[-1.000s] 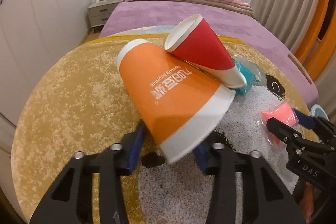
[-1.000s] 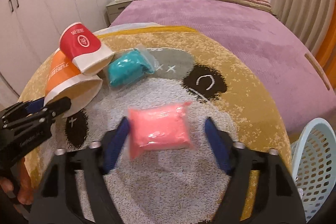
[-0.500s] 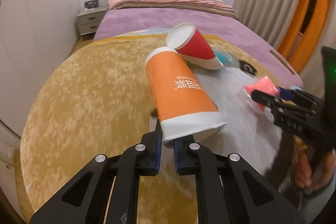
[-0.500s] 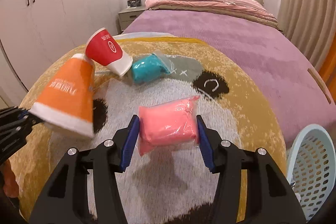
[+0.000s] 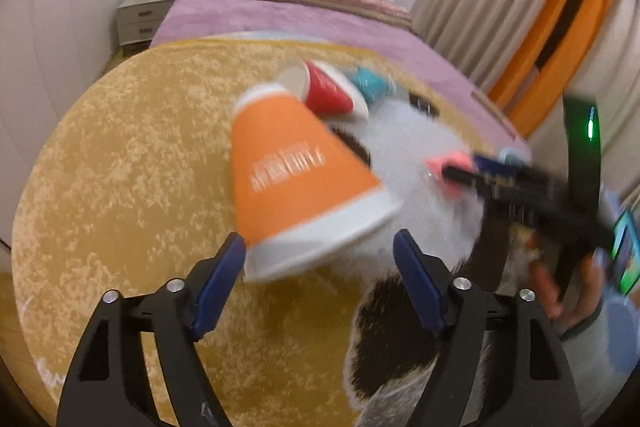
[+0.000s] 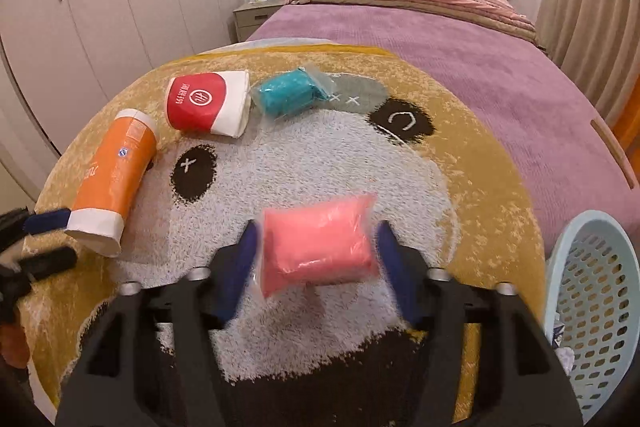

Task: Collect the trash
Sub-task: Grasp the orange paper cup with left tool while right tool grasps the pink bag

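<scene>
Beside the basket [image 6: 592,291] we spread both grippers, left gripper [image 5: 320,279] just opened off the orange cup [image 5: 296,179], right gripper [image 6: 316,259] just releasing the pink packet [image 6: 316,243].

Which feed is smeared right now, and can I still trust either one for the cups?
Left wrist view: motion blur smears the orange cup and red cup. Right wrist view: both cups sharp, only the pink packet soft; fisheye bends the round rug in both.
</scene>
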`<state>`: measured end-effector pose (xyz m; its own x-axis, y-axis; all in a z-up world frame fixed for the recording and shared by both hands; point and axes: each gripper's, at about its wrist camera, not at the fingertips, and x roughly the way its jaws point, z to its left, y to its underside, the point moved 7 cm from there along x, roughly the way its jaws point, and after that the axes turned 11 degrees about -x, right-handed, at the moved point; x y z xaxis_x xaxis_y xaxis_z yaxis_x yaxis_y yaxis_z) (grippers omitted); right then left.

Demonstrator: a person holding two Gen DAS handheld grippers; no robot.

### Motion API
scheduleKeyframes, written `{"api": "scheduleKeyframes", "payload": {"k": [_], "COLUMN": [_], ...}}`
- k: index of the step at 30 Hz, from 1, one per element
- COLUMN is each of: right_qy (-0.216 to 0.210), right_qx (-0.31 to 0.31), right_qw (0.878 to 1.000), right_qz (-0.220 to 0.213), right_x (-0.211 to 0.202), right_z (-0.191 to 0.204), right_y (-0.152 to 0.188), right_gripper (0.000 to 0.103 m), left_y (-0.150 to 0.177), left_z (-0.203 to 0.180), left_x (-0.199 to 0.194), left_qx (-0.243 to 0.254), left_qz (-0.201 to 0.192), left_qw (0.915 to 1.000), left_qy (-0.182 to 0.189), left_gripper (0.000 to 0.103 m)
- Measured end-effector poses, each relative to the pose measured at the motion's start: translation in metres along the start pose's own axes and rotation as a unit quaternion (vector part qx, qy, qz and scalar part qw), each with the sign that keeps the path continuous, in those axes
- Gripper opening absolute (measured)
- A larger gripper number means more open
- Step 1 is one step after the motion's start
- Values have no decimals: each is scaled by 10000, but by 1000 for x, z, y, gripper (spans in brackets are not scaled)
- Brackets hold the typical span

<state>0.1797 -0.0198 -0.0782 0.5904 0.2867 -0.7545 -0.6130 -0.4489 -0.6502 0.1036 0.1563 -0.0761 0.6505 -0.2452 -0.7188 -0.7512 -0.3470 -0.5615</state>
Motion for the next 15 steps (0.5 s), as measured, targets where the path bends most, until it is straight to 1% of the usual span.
{"api": "scheduleKeyframes", "payload": {"k": [2, 4, 6, 8, 12, 14, 15], "right_qy": [2, 2, -36, -212, -416, -560, -631], "right_qx": [80, 192, 380, 582, 628, 644, 662], "right_qw": [10000, 9998, 9992, 9978, 9968, 9959, 9952], "right_qz": [-33, -5, 88, 223, 265, 314, 336], "right_x": [-8, -12, -16, -17, -21, -17, -13], "right_z": [-4, -9, -10, -7, 8, 13, 15], "right_y": [5, 10, 18, 26, 35, 33, 32], "right_gripper": [75, 75, 75, 75, 74, 67, 65], "left_y": [-11, -20, -25, -28, -28, -29, -29], "left_z": [3, 8, 11, 14, 3, -2, -4], "left_x": [0, 7, 18, 34, 54, 59, 61], "left_qx": [-159, -410, -599, -738, -859, -838, -827], "left_qz": [-130, -158, -72, 53, 191, 189, 179], "left_qw": [9998, 9990, 9981, 9969, 9961, 9962, 9963], "left_qy": [-34, -85, -151, -268, -103, -124, -149], "left_gripper": [80, 80, 80, 80, 81, 80, 78]}}
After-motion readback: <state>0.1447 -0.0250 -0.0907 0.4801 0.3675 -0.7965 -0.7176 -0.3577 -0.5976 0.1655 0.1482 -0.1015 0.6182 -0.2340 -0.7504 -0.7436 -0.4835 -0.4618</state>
